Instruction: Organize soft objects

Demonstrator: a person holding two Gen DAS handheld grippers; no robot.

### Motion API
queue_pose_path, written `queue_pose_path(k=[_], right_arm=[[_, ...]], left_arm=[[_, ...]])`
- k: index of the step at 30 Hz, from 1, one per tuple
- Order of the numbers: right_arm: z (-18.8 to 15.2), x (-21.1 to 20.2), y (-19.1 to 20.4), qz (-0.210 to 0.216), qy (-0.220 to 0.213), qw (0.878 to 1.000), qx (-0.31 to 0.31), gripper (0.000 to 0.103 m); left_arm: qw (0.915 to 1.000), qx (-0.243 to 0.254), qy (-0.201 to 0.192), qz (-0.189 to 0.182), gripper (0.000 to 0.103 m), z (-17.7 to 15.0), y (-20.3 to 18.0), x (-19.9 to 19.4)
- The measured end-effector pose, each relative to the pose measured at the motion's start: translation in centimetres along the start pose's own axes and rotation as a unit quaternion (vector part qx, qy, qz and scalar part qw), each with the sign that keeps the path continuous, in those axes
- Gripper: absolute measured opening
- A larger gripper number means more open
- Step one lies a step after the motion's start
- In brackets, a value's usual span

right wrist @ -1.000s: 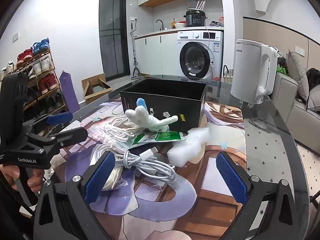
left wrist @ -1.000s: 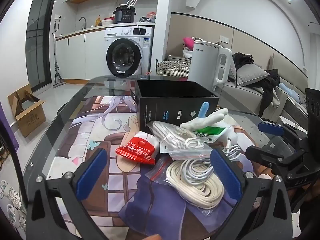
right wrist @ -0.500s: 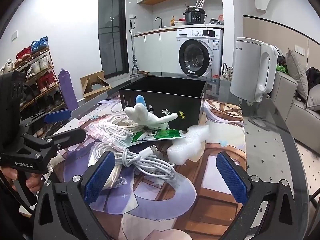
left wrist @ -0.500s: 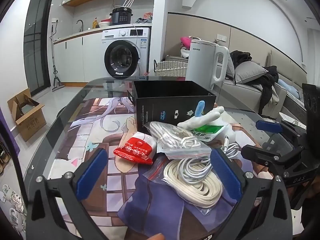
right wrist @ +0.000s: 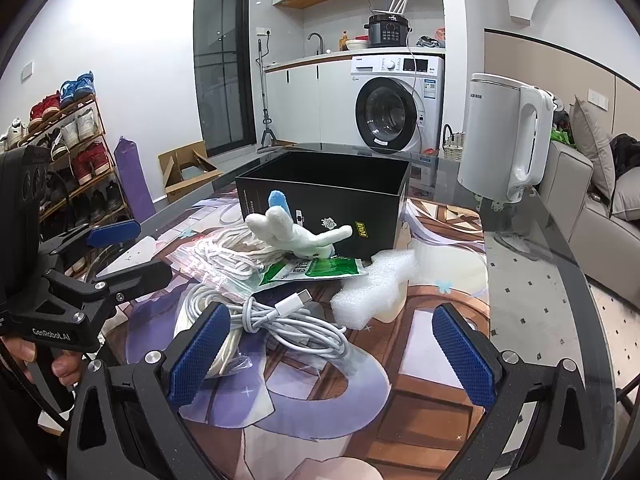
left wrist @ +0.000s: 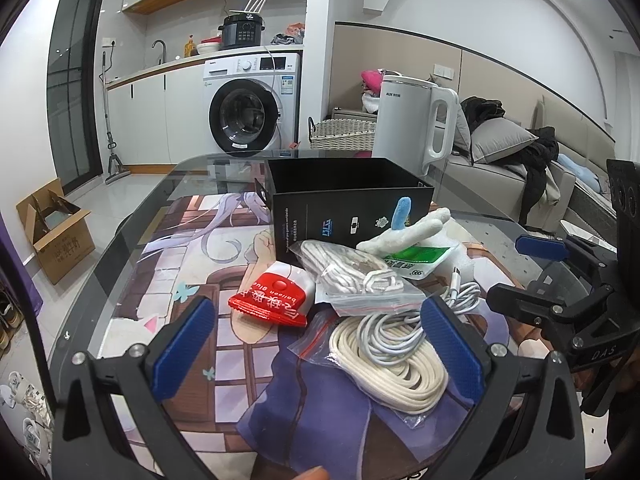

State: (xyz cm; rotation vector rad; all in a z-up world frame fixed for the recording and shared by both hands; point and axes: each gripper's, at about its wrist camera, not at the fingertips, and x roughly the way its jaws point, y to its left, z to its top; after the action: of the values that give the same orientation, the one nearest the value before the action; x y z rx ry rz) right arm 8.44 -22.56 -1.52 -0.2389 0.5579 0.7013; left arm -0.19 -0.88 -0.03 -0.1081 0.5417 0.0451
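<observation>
An open black box (left wrist: 348,204) (right wrist: 324,208) stands on the glass table. In front of it lies a pile: a white plush toy (left wrist: 404,232) (right wrist: 296,236) with a blue tip, a green packet (left wrist: 416,256) (right wrist: 316,270), a bagged white cord (left wrist: 352,276), a red packet (left wrist: 276,296), a cream rope coil (left wrist: 392,356), a white USB cable (right wrist: 288,320) and a white foam piece (right wrist: 372,288). My left gripper (left wrist: 316,348) is open, just short of the pile. My right gripper (right wrist: 328,352) is open too, with the cable's near loops between its fingers.
A white kettle (left wrist: 412,124) (right wrist: 500,136) stands on the table behind the box. A printed mat (left wrist: 192,256) covers the table's middle. Beyond are a washing machine (left wrist: 248,108), a cardboard box (left wrist: 52,228) on the floor, a shoe rack (right wrist: 68,140) and a sofa (left wrist: 520,168).
Both views have shifted slightly; the pile and box look a little nearer and higher in frame. Nothing on the table has moved, and both grippers stay open.
</observation>
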Motion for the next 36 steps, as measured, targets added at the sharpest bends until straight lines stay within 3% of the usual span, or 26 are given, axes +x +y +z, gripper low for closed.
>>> queue_pose_path(k=[36], right_arm=[[0.02,-0.13,-0.30,-0.002,0.002,1.000,0.003,0.103]], left_arm=[[1.0000,0.002,0.000,0.000,0.103,0.06,-0.03,0.11]])
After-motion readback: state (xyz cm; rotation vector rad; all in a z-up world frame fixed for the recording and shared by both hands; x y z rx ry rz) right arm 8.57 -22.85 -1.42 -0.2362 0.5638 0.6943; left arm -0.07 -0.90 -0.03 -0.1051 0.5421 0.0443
